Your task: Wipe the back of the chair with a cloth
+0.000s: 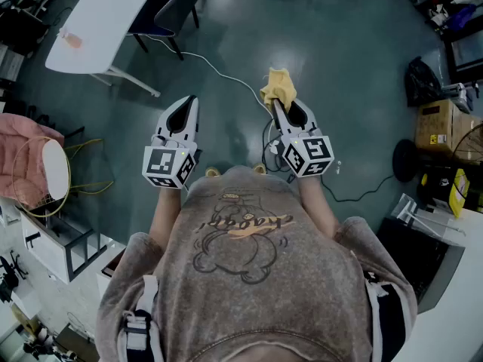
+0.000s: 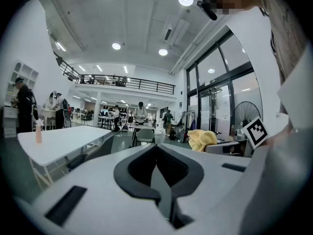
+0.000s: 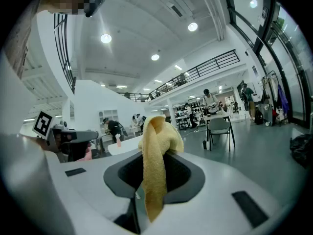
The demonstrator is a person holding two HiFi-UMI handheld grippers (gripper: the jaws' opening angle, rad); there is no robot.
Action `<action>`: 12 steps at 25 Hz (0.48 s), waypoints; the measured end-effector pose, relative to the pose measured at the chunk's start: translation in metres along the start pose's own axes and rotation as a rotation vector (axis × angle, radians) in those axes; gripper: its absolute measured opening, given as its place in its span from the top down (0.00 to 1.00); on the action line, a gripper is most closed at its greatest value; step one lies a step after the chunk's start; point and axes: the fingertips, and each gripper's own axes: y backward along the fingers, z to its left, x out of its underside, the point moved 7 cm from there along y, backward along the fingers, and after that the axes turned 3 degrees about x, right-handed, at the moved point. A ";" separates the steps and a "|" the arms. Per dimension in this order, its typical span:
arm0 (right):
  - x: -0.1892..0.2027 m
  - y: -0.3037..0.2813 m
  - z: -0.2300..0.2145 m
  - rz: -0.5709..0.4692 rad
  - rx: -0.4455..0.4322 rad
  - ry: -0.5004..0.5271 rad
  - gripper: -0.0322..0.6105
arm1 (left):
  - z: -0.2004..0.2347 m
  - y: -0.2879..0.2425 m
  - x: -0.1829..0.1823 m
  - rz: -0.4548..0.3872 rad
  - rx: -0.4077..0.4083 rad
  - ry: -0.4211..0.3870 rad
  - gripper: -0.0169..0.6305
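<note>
The cloth [image 1: 278, 87], pinched only by a fold in the right gripper [image 1: 282, 105], may slip free under wiping drag; the left gripper's [image 1: 186, 104] jaws meet on nothing.

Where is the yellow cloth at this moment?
The yellow cloth is right of centre in the head view, clamped in the right gripper and bunched beyond its tips, over the floor.
</note>
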 end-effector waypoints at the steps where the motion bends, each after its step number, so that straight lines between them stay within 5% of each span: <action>1: 0.001 0.000 -0.001 -0.002 -0.003 -0.005 0.79 | -0.001 0.000 -0.001 0.005 0.000 -0.006 0.96; 12: 0.007 0.026 -0.049 -0.002 -0.056 -0.052 0.79 | -0.044 -0.029 0.006 0.011 -0.038 -0.003 0.96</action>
